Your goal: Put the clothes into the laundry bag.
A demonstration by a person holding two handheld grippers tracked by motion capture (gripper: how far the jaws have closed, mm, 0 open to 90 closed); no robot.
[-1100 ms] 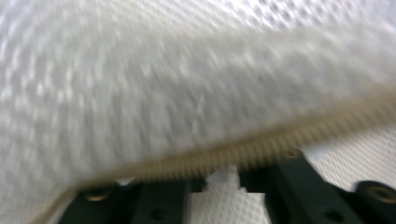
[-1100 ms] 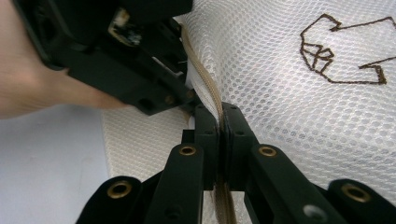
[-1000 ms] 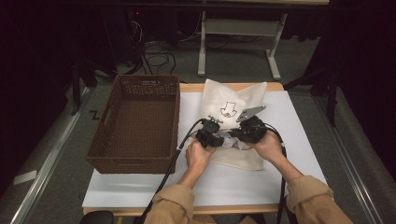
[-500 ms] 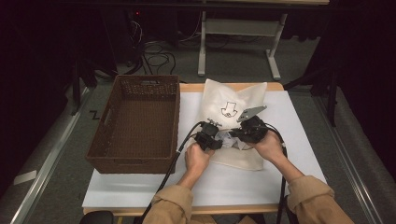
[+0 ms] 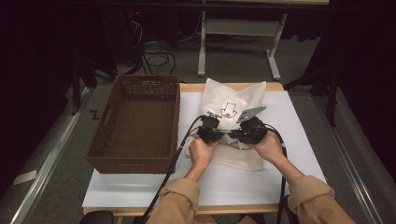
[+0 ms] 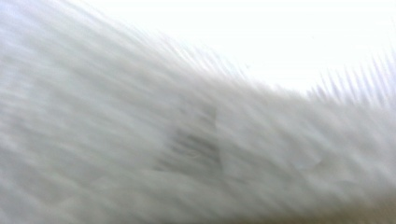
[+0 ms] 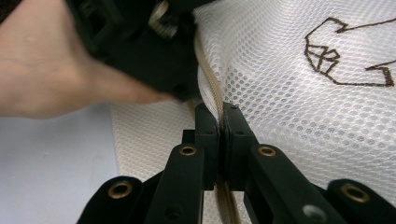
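Basket point(image 5: 135, 123) on desk point(image 5: 299, 135), left side. Mesh bag point(image 5: 233, 100) right of basket, mid-desk, reaching far edge. Left tool point(image 5: 210, 133) and right tool point(image 5: 250, 133) side by side on bag's near part.

Left hand-held gripper point(image 5: 215, 134) sits slightly nearer the right hand-held gripper point(image 5: 239, 135) than in the earlier high views; gap between the two over the white mesh bag point(image 5: 232, 105) is narrower. Left jaws have just been closing and are now shut, with the bag's mesh directly against its camera, blurred. Mesh near the zipper point(image 7: 211, 95) looks bunched up more between the two.
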